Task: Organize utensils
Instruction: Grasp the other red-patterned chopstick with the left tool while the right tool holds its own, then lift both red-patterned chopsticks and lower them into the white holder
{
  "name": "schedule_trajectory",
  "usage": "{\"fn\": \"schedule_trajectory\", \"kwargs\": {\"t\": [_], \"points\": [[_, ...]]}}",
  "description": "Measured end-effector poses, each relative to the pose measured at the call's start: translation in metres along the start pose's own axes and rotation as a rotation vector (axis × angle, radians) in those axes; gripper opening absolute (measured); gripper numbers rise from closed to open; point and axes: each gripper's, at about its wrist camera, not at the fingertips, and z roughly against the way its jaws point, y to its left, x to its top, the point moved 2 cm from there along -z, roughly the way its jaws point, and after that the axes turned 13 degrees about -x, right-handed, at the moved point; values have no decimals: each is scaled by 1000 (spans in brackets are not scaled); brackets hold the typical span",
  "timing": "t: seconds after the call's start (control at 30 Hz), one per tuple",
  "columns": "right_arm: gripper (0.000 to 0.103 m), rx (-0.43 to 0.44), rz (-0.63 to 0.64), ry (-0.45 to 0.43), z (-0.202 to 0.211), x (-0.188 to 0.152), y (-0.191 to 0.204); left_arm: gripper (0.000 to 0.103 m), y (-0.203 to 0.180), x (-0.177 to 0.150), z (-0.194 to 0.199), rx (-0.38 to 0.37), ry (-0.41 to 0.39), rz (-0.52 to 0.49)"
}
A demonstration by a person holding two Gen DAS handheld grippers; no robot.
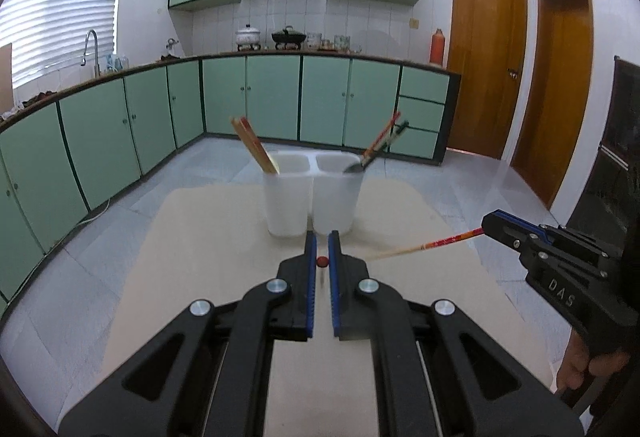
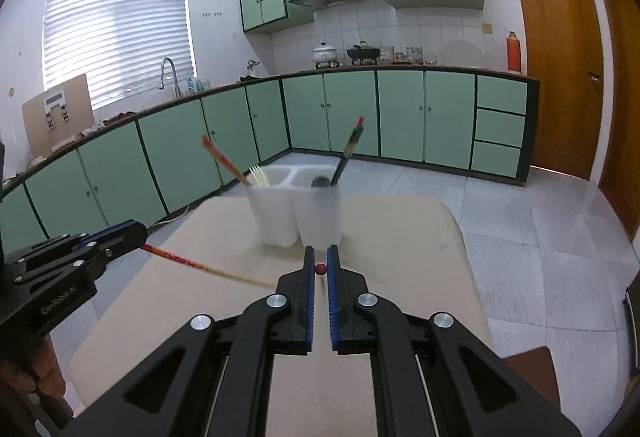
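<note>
Claws (image 1: 322, 243) (image 2: 320, 257) gripping chopsticks (image 1: 424, 246) (image 2: 192, 263) end-on.

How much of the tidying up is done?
Mostly done: the white plastic two-cup holder already has wooden chopsticks in its left cup and a metal spoon in its right.
In hand: the left tool grips a red-tipped chopstick; the right tool grips a second red-tipped chopstick.
Left: both need dropping in. I see nothing else loose on the beige table.
</note>
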Motion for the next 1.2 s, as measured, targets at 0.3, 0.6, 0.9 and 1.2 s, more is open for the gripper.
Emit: {"fn": "schedule_trajectory", "kwargs": {"t": [0.3, 0.6, 0.9, 1.2], "points": [[6, 63, 6, 4, -3, 39, 2, 5, 4, 24, 6, -16, -27, -14], [6, 113, 113, -52, 11, 73, 22, 5, 5, 45, 17, -57, -46, -25], [6, 163, 147, -99, 18, 103, 37, 5, 2, 71, 26, -92, -87, -58], [6, 179, 134, -161, 13, 145, 37, 5, 5, 113, 20, -78, -167, -100]]}}
